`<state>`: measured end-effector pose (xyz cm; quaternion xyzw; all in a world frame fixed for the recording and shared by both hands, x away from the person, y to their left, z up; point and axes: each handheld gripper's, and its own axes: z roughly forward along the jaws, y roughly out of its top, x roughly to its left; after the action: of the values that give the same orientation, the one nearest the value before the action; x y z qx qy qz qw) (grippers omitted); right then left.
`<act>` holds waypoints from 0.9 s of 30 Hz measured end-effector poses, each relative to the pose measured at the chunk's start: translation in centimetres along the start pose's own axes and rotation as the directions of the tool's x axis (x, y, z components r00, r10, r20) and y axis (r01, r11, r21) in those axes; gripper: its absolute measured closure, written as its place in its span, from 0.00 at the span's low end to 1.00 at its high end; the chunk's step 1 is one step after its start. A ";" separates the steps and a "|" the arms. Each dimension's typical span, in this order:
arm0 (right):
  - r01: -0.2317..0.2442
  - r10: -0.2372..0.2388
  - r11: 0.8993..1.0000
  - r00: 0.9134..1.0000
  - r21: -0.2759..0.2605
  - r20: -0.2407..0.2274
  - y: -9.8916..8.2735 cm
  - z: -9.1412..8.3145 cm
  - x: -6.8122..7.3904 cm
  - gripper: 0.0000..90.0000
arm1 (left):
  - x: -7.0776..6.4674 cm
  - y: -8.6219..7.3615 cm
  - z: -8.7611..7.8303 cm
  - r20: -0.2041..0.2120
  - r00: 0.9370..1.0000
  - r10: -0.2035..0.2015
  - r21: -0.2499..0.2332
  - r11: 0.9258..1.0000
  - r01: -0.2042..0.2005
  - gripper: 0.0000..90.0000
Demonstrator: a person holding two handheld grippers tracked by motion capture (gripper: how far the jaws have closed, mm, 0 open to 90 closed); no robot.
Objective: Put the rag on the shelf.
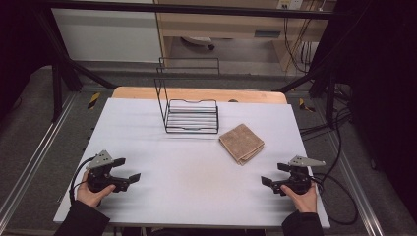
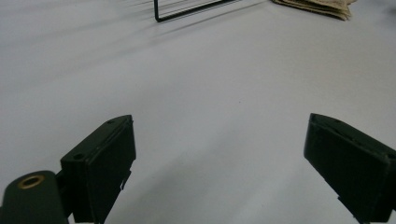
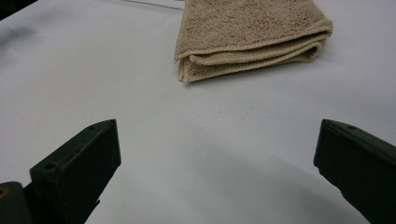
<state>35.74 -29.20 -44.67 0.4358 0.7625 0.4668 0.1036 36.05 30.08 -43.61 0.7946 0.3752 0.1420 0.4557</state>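
Left hand-held gripper point(image 1: 129, 169) rests low over the tabletop point(image 1: 196, 162) at about eight o'clock, held by a hand point(image 1: 91, 191) that comes in from the near edge. Its jaws stand wide apart with nothing between them, and the left gripper view shows bare white surface ahead of them, so it looks parked and waiting rather than working.

Further along, at roughly twelve o'clock and well away from both hands, a black wire rack point(image 1: 191, 115) stands upright with its tall back frame on the left and its low basket facing the person. It holds nothing. That open side makes it easy to load from the front, which I take to be why it is set that way.

Just beside the rack's right corner, at about one o'clock, a tan towel point(image 1: 241, 143) lies folded flat, turned a little so one corner points toward the near edge. In the right gripper view point(image 3: 247, 37) its folded layers face the jaws, which gives them an edge to pinch.

Right hand-held gripper point(image 1: 270, 174) sits at about four o'clock in the other hand point(image 1: 301, 196), aimed up the tabletop at the towel but well short of it. Its jaws are also spread wide and empty. I judge it the likelier one to reach for the towel.
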 end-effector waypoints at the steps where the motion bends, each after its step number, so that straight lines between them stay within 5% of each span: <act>1: 0.001 -0.001 1.000 1.000 -0.001 0.001 0.0 0.0 0.0 0.01 | 0.0 0.0 0.0 -0.002 1.000 0.000 0.001 1.000 0.000 0.10; 27: 0.037 -0.037 0.999 0.999 0.028 0.032 0.7 1.1 1.4 0.02 | 0.1 -0.2 -0.2 -0.011 1.000 -0.008 -0.002 1.000 0.008 0.10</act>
<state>35.88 -27.29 -44.33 0.4305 0.7749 0.4473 0.1186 35.89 30.32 -43.74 0.7919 0.3807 0.1452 0.4548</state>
